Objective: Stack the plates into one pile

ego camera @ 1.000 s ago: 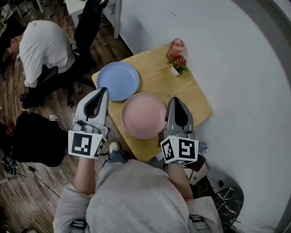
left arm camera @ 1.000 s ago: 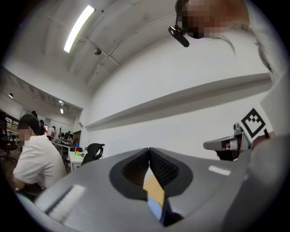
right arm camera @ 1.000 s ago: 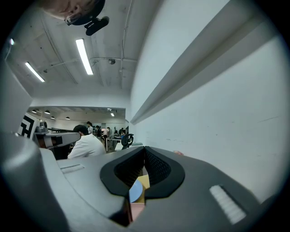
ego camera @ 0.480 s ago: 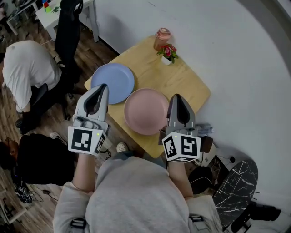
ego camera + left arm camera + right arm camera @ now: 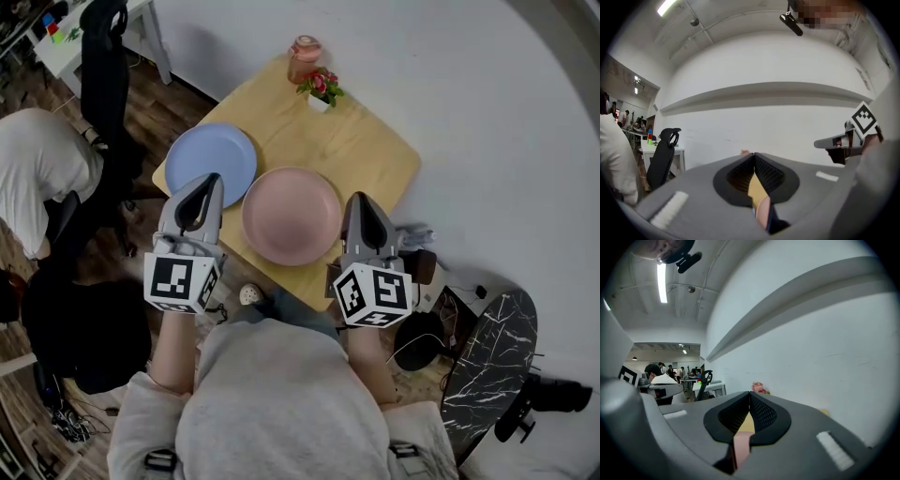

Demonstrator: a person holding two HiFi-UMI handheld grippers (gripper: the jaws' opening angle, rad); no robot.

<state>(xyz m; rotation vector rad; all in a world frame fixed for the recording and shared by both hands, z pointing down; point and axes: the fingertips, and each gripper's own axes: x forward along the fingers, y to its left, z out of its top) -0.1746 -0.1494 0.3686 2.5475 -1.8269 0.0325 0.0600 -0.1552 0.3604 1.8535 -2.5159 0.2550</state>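
A pink plate (image 5: pixel 292 215) lies near the front of a small wooden table (image 5: pixel 366 150), with a blue plate (image 5: pixel 211 163) beside it to the left rear. My left gripper (image 5: pixel 213 180) hovers shut and empty at the blue plate's near edge. My right gripper (image 5: pixel 357 200) hovers shut and empty just right of the pink plate. Both point level towards the white wall. In the right gripper view the pink plate (image 5: pixel 739 444) shows through the gap under the shut jaws. In the left gripper view a strip of table (image 5: pixel 756 192) shows there.
A pink jar (image 5: pixel 303 56) and a small pot of red flowers (image 5: pixel 319 88) stand at the table's far corner. A black office chair (image 5: pixel 103 56) and a person in white (image 5: pixel 37 178) are to the left. Cables and a dark marbled stool (image 5: pixel 487 366) lie right.
Both grippers have sunk a little and come nearer the table's front edge, still shut. The head view has swung, so the table now sits higher and further left in the picture.
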